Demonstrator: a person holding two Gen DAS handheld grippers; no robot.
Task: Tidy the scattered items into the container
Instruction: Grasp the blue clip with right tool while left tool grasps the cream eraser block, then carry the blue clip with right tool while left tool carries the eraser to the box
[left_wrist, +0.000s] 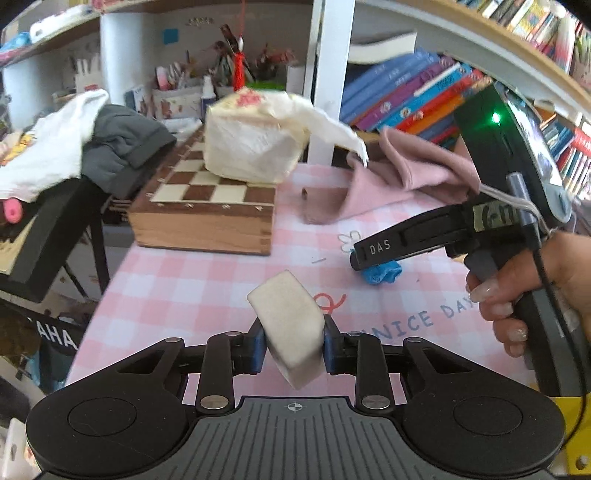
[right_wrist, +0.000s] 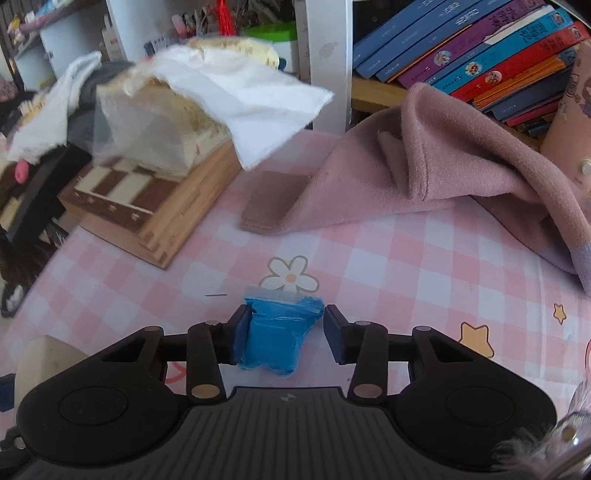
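The pink checked tablecloth (right_wrist: 406, 266) carries a wooden chess box (left_wrist: 207, 218) with a tissue pack (left_wrist: 251, 144) on top, and a pink cloth (right_wrist: 424, 173) lies near the books. The left gripper (left_wrist: 293, 345) is closed on a white block (left_wrist: 291, 328), lifted above the table. The right gripper (right_wrist: 282, 336) stands wide around a blue packet (right_wrist: 277, 336) lying on the tablecloth; only its left pad touches the packet.

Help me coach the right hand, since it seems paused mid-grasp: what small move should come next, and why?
Probably close the right gripper on the crumpled blue plastic packet. The packet already sits between its open fingers on the pink checked tablecloth, touching only the left pad. The left gripper is shut on its white foam block.
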